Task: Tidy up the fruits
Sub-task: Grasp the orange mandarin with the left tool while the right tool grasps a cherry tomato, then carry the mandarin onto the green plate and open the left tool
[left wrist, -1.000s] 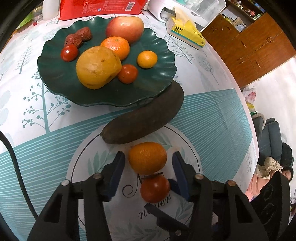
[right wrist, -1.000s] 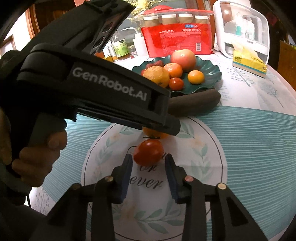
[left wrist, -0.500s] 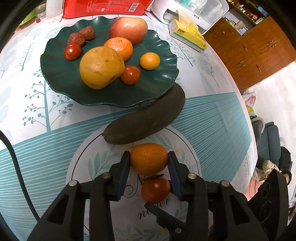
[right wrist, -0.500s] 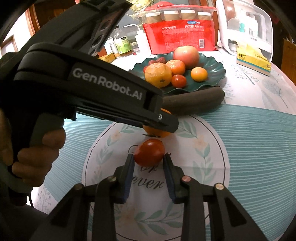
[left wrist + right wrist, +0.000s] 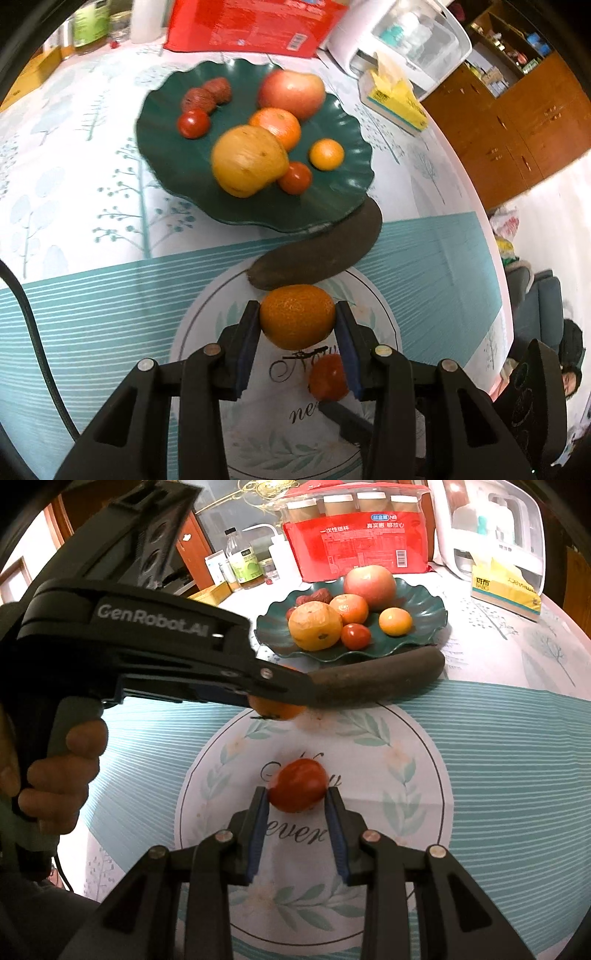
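With both grippers loaded, this reads as the carry step. Left gripper (image 5: pixel 297 326) has its fingers clamped on the orange (image 5: pixel 297 321); it looks lifted off the cloth, just short of the dark long fruit (image 5: pixel 321 254) at 12 o'clock. Right gripper (image 5: pixel 297 799) has its fingers pressed on the tomato (image 5: pixel 298 789) over the round print on the tablecloth (image 5: pixel 498 757); whether it's off the cloth yet, can't tell.

The green plate (image 5: pixel 166 173) sits at 12 o'clock in both views and already holds an apple (image 5: pixel 291 92), another orange, a small orange, a big yellow fruit (image 5: pixel 249 164), two tomatoes and red dates.

Next move, likely: take both fruits up and over the long fruit to the plate, and release in the bare patches at its front and left without knocking the pile. The long fruit touching the plate's near rim probably goes last.

Hidden or unclear: in the right view the left gripper body covers most of the orange and the long fruit's left end. The far plate is motion-blurred in the left view. The long fruit's kind is unclear. The person's left hand (image 5: pixel 55 760) is partly cut off.
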Demonstrator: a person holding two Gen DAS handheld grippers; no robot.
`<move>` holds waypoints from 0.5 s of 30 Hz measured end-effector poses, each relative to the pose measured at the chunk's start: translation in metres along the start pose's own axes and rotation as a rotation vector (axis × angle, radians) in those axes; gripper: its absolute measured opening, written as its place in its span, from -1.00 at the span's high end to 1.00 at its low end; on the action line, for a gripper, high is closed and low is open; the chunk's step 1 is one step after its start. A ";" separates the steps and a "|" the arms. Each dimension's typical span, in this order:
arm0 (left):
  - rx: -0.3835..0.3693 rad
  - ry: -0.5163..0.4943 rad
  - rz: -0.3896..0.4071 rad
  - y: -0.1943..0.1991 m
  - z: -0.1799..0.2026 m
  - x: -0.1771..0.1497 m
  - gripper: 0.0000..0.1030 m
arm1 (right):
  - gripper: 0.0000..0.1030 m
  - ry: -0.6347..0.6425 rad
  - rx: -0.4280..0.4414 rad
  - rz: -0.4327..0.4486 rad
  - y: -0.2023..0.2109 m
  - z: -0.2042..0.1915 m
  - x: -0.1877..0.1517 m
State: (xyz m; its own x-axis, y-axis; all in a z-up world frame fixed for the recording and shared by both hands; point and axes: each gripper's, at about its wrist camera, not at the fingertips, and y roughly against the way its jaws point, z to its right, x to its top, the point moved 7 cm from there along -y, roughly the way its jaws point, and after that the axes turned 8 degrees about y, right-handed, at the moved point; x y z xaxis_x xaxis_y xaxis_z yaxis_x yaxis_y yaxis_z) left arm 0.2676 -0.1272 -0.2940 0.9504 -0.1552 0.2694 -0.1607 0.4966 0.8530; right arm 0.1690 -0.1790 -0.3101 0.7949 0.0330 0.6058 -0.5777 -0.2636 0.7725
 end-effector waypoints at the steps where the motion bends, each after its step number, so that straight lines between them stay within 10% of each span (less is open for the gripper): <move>1: 0.002 0.005 0.008 0.003 -0.002 0.001 0.25 | 0.41 0.001 0.001 0.002 0.001 0.000 0.001; 15: 0.043 0.066 0.149 0.055 -0.030 0.027 0.25 | 0.46 0.030 0.014 -0.009 0.015 0.003 0.012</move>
State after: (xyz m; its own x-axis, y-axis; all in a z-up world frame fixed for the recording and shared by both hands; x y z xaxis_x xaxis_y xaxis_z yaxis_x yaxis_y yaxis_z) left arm 0.2928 -0.0785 -0.2536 0.9305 -0.0258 0.3654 -0.3106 0.4731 0.8245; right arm 0.1701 -0.1859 -0.2920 0.7940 0.0638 0.6046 -0.5680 -0.2766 0.7751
